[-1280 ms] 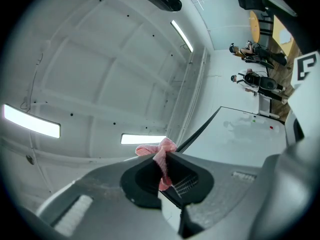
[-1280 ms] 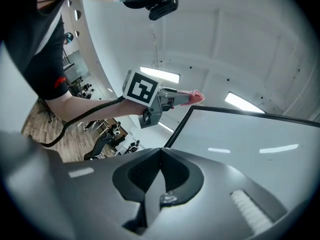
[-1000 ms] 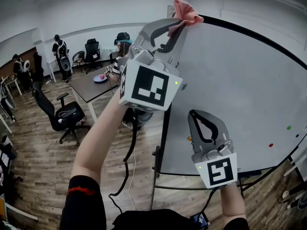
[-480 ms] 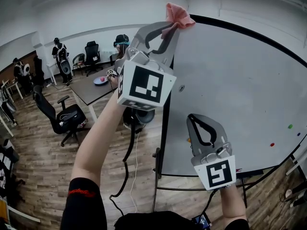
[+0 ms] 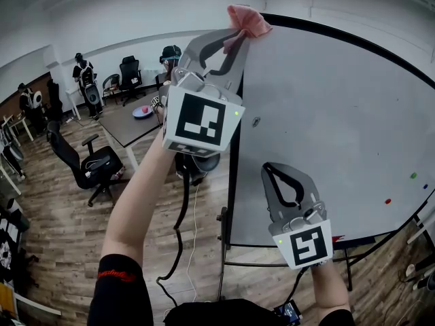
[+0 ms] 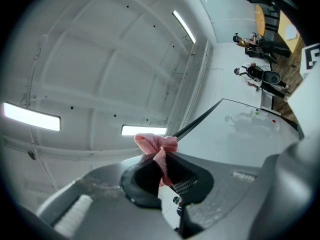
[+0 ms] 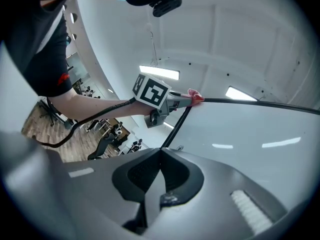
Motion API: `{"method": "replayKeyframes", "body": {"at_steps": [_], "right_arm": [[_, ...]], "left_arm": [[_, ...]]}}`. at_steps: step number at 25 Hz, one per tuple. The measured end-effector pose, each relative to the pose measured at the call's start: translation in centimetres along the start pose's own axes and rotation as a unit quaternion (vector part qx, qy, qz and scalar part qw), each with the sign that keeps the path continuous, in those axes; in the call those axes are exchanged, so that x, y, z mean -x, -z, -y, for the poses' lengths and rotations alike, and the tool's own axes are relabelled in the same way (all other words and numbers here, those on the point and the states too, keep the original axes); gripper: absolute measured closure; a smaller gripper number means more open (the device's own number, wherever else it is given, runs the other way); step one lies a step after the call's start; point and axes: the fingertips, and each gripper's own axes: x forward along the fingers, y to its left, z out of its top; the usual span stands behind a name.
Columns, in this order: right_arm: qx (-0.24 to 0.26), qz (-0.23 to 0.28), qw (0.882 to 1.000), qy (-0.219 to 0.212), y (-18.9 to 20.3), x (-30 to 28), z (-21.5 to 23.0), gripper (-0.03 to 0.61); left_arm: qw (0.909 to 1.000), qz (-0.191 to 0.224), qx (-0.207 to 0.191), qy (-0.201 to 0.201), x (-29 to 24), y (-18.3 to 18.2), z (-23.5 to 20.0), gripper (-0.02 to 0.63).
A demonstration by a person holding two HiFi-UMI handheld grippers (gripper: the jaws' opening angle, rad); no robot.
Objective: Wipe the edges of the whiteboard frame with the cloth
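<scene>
Left gripper (image 5: 234, 36), jaws clamped on pink cloth (image 5: 247, 20), at whiteboard's (image 5: 340, 134) top-left corner; right gripper (image 5: 281, 176), jaws together and empty, before its lower part.

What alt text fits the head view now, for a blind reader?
The left hand-held gripper, raised high, clamps a pink cloth at the top left corner of the whiteboard frame. The right hand-held gripper hangs lower, shut and empty.

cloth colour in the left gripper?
Pink cloth, pinched in the left hand-held gripper; clearest in the head view.
</scene>
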Motion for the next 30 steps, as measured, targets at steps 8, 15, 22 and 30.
{"method": "replayKeyframes", "body": {"at_steps": [8, 15, 22, 30], "right_arm": [[-0.008, -0.003, 1.0, 0.002, 1.2, -0.1, 0.1, 0.577], [-0.013, 0.001, 1.0, -0.001, 1.3, -0.2, 0.0, 0.577], [-0.021, 0.001, 1.0, -0.005, 1.3, -0.1, 0.0, 0.577], [-0.022, 0.001, 1.0, -0.005, 1.5, 0.3, -0.2, 0.577]], "left_arm": [[0.9999, -0.008, 0.008, -0.011, 0.3, 0.7, 0.4, 0.597], [1.0, -0.001, -0.002, -0.006, 0.4, 1.0, 0.6, 0.597], [0.9996, 0.001, 0.026, -0.01, 0.5, 1.5, 1.0, 0.597], [0.9998, -0.014, -0.008, -0.008, 0.9, 1.5, 1.2, 0.597]]}}
